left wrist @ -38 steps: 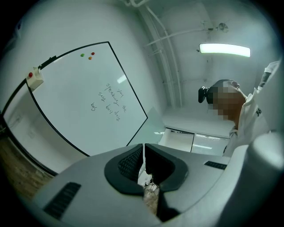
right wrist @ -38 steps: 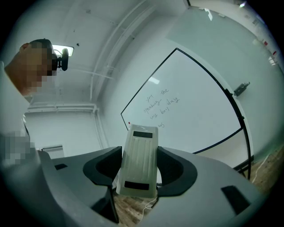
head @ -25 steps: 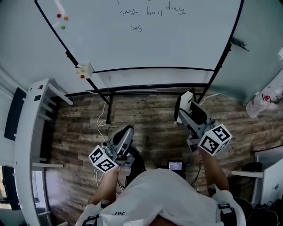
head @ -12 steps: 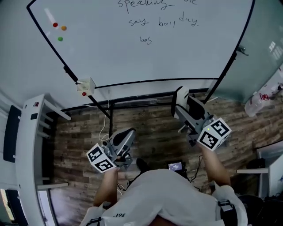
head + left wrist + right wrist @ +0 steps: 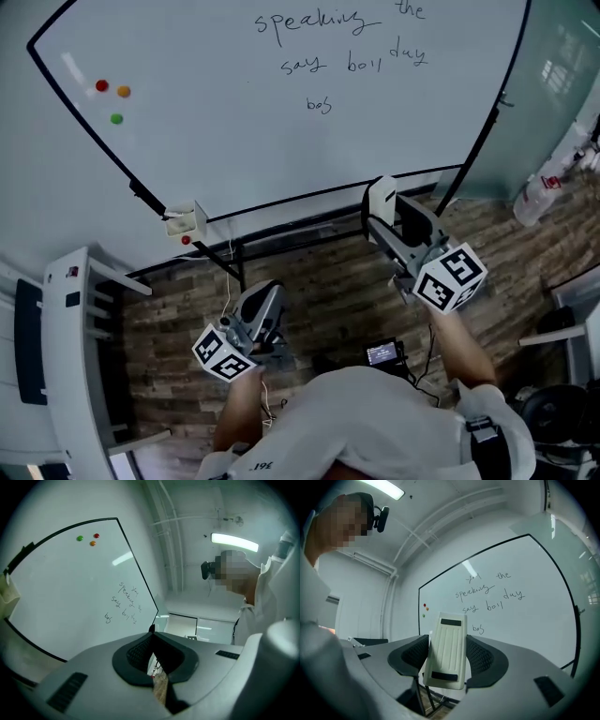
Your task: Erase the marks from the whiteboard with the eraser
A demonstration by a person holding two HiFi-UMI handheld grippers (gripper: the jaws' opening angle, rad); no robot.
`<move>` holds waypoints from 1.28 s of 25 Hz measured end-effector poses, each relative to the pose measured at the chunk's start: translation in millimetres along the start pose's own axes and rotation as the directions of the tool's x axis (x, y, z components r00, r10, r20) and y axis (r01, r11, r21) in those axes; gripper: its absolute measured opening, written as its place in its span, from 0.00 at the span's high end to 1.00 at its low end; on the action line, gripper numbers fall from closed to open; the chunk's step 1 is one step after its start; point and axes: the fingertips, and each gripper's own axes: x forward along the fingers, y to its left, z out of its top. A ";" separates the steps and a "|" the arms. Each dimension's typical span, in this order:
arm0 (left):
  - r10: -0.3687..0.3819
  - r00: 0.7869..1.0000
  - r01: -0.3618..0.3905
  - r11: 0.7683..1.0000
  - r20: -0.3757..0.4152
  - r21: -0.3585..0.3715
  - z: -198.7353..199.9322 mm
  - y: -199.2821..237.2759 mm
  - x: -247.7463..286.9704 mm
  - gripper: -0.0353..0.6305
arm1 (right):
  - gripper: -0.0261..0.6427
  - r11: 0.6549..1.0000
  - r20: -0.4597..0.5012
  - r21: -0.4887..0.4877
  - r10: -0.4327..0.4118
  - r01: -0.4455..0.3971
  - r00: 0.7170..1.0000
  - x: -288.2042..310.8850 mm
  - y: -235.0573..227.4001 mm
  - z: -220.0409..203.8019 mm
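Right gripper (image 5: 448, 660) clamps the cream, ribbed, rectangular plastic eraser (image 5: 447, 637) between its black textured pads. The glossy black-framed whiteboard (image 5: 216, 141), bearing dark handwritten marks (image 5: 319, 105), lies at 12 o'clock, apart from the eraser. Left gripper (image 5: 151, 633): jaws together, empty.

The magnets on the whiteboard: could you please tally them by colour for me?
Red magnet: 1
Orange magnet: 1
Green magnet: 1
Total: 3
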 end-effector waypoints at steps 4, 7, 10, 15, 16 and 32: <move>0.014 1.000 -0.014 0.999 0.009 -0.049 7.5 28.3 -3.4 0.94 | 0.56 0.999 0.017 -0.028 -0.040 0.041 0.999 18.8 -4.3 8.3; 0.009 1.000 -0.008 0.999 0.015 -0.048 11.5 39.5 -0.3 0.94 | 0.56 0.998 0.004 -0.047 -0.032 0.032 0.999 34.6 -9.2 11.0; 0.014 1.000 -0.013 0.999 0.012 -0.043 11.4 48.7 8.5 0.94 | 0.56 0.995 -0.005 -0.092 -0.033 0.032 0.999 47.8 -18.6 15.0; 0.068 0.997 -0.068 0.998 0.034 -0.019 14.6 68.7 34.0 0.94 | 0.56 0.988 -0.006 -0.156 -0.010 0.009 1.000 73.8 -44.4 23.7; 0.087 0.996 -0.087 0.996 0.033 -0.004 14.3 72.2 41.4 0.94 | 0.56 0.986 -0.004 -0.166 -0.008 0.007 1.000 78.5 -52.1 26.3; 0.235 0.968 -0.246 0.956 0.085 0.162 37.5 115.8 155.1 0.94 | 0.56 0.957 0.025 -0.290 0.006 0.001 1.000 142.5 -164.7 87.7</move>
